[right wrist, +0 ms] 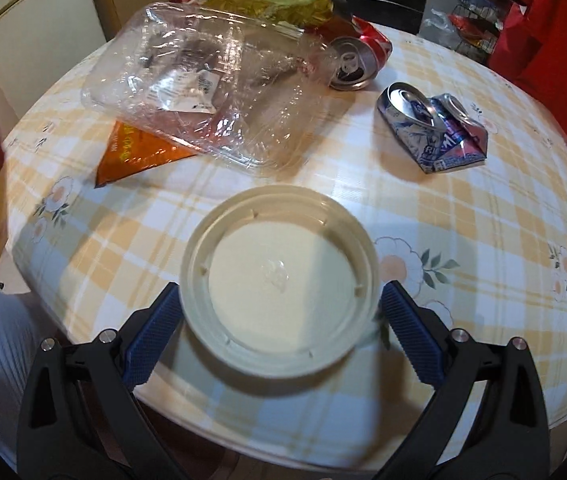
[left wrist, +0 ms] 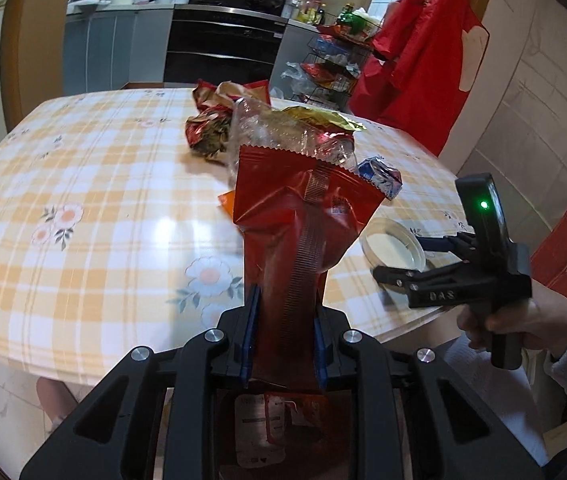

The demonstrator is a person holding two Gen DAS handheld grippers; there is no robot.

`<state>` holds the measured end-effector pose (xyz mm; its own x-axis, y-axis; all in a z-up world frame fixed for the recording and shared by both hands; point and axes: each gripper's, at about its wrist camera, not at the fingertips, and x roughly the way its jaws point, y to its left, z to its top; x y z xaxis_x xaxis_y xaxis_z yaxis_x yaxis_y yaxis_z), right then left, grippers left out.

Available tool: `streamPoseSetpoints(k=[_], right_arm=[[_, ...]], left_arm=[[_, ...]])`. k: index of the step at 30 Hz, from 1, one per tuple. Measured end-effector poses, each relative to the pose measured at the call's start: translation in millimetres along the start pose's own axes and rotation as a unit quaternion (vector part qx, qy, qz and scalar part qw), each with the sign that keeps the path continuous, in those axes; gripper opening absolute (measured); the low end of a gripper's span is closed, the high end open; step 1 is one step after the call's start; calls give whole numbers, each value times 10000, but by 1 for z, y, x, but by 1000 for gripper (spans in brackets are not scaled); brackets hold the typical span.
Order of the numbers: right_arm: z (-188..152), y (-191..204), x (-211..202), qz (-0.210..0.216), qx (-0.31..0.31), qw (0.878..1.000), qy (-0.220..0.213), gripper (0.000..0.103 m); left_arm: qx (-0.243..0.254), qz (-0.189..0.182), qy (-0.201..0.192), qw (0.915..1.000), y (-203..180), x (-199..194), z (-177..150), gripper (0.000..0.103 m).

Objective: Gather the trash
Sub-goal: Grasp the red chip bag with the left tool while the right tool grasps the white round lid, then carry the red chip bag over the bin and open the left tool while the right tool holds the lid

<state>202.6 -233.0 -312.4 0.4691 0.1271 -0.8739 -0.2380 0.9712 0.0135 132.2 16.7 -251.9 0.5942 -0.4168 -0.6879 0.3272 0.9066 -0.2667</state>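
**Left tool had the red wrapper, right tool was lined up on the lid**

So the left tool was clamped down on a red snack wrapper, blue pads pinching its lower part, and the wrapper stood up between the fingers, lifted clear of the table. The serrated seam ran straight up the middle of it.

The right tool was spread wide with nothing gripped. A round cream plastic lid sat upside down near the table's edge, between the two blue pads, with one pad on each side of the rim. I couldn't tell for sure if the pads were touching it, but they didn't look pressed in. From the left wrist view you could see a hand in a light sleeve holding that tool just beside the lid.

Rest of the trash was farther back on the checked floral tablecloth: a big crumpled clear plastic container lying over an orange wrapper, a gold foil bag behind it, a red soda can on its side touching the container's far end, and a flattened blue can off to the right, well apart from the lid. The left view also showed a crumpled red and tan wrapper at the far side.
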Motion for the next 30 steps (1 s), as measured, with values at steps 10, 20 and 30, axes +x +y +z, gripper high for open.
streamPoseSetpoints(k=[10, 20, 30], right_arm=[[6, -3, -15, 138, 145, 9996, -214, 87], [-7, -2, -74, 368, 473, 9952, -775, 87], [-30, 18, -128, 481, 376, 9907, -1217, 87]], left_arm=[[-11, -149, -12, 9999, -3, -8, -7, 23], [-11, -255, 224, 9994, -15, -23, -26, 23], [184, -425, 603, 9971, -27, -33, -54, 23]])
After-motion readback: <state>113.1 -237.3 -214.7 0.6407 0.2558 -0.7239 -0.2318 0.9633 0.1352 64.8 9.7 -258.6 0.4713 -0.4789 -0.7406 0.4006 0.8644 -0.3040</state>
